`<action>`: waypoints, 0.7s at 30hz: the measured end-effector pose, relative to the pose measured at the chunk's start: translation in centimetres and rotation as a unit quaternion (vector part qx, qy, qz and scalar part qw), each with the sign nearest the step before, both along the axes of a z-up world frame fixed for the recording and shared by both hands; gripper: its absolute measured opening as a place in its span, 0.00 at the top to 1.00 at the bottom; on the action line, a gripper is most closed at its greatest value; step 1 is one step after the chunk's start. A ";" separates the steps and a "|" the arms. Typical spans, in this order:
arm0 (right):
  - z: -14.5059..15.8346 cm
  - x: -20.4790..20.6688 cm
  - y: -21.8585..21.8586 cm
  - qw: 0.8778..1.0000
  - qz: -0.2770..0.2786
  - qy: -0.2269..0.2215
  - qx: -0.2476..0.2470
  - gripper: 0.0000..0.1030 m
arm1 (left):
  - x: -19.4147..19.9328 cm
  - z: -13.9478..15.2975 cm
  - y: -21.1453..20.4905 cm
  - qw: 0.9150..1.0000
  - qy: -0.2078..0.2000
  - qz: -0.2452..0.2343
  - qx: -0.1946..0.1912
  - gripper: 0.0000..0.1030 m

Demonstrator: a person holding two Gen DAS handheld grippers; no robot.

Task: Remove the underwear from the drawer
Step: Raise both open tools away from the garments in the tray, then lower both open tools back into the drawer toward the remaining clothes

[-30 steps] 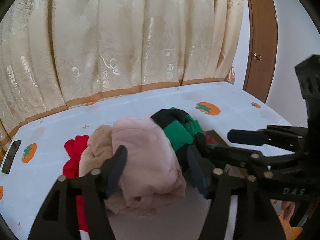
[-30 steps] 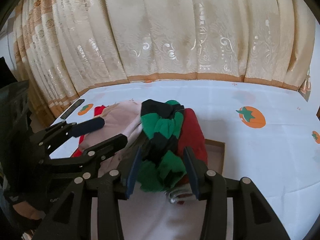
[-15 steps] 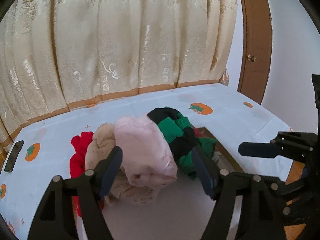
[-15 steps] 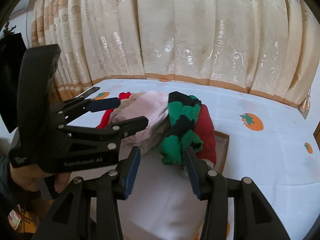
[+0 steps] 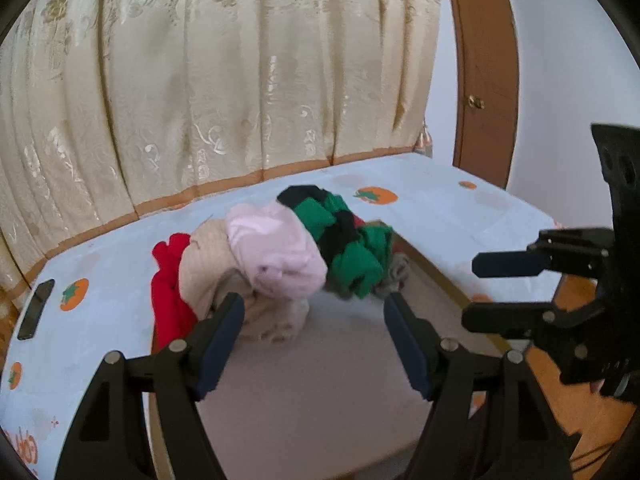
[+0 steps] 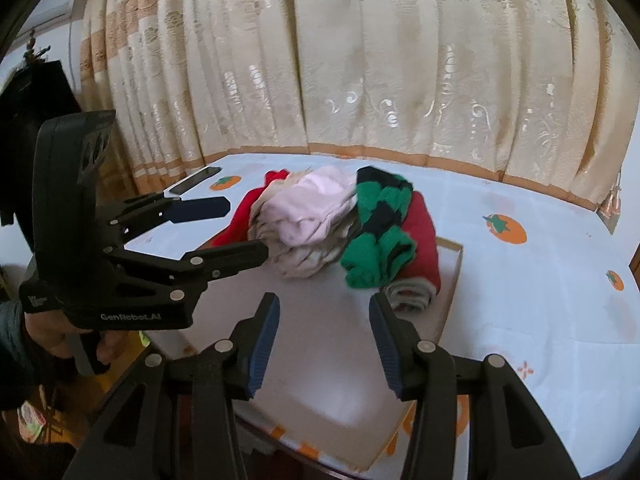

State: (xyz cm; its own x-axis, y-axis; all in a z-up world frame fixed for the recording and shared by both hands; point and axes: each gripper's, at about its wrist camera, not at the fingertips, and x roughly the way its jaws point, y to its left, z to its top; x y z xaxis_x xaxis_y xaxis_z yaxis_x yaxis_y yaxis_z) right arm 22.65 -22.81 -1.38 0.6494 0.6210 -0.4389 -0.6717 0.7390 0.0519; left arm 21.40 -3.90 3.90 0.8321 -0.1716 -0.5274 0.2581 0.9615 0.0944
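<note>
A pile of folded underwear lies at the far end of an open drawer (image 5: pixel 436 276): a pink piece (image 5: pixel 276 252), a green-and-black piece (image 5: pixel 344 240), a beige one (image 5: pixel 208 264) and a red one (image 5: pixel 168 288). My left gripper (image 5: pixel 313 308) is open and empty, a short way in front of the pink piece. My right gripper (image 6: pixel 324 304) is open too, with nothing between its fingers, in front of the green-and-black piece (image 6: pixel 380 216). Each gripper shows in the other's view: the right gripper (image 5: pixel 480 290) and the left gripper (image 6: pixel 244 228), held by a hand.
The drawer's pale bottom (image 6: pixel 320 360) is bare near me. A white cloth with orange tomato prints (image 6: pixel 520 280) covers the surface around it. A dark phone (image 5: pixel 36 308) lies at the left edge. Cream curtains (image 6: pixel 360 60) hang behind, and a brown door (image 5: pixel 484 80) stands at the right.
Both grippers have drawn back from the pile. Earlier the left's fingers flanked the pink piece and the right's the green-and-black piece; now both stand clear of the clothes.
</note>
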 end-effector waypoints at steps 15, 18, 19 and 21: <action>-5.3 -5.0 -0.3 0.998 0.040 0.015 -0.055 0.51 | -6.0 -3.4 0.7 0.999 0.021 -0.024 0.032 0.29; -6.6 -6.0 -0.1 0.996 0.051 0.022 -0.069 0.51 | -7.1 -4.3 1.0 0.999 0.024 -0.021 0.042 0.29; -7.1 -6.2 0.0 0.995 0.056 0.025 -0.073 0.51 | -7.8 -4.6 1.2 0.998 0.020 -0.018 0.048 0.29; -7.8 -6.6 0.3 0.994 0.062 0.030 -0.080 0.51 | -8.6 -5.1 1.4 0.998 0.020 -0.017 0.057 0.29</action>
